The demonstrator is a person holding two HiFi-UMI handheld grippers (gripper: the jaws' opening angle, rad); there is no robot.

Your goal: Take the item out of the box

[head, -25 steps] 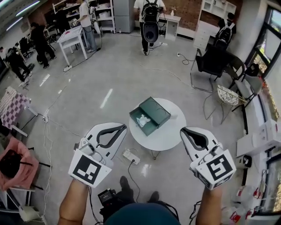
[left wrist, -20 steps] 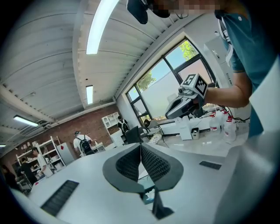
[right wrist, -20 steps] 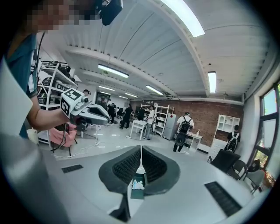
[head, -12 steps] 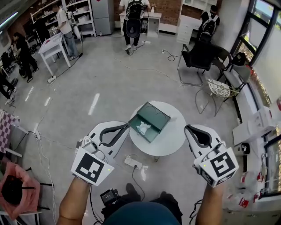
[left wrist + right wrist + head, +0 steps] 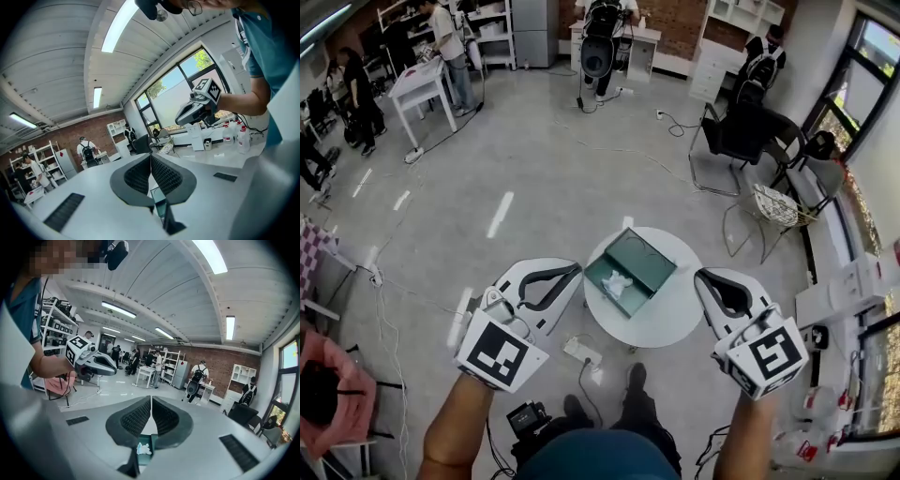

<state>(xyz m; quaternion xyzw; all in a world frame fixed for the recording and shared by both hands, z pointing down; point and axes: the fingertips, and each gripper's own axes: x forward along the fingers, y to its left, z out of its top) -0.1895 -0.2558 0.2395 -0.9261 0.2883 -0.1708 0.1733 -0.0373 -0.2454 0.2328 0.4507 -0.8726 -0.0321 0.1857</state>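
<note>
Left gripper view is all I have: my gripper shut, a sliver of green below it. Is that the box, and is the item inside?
Observer: Yes. The head view shows the green box lying open on a round white table.
Operator: And the item?
Observer: A crumpled white item lies at the box's left end; the right gripper view shows it too.
Operator: Where is my right gripper?
Observer: The right gripper is at the table's right edge, jaws together, holding nothing.
Operator: How does the left one look from above?
Observer: The left gripper has its tips at the table's left edge, not over the box.
</note>
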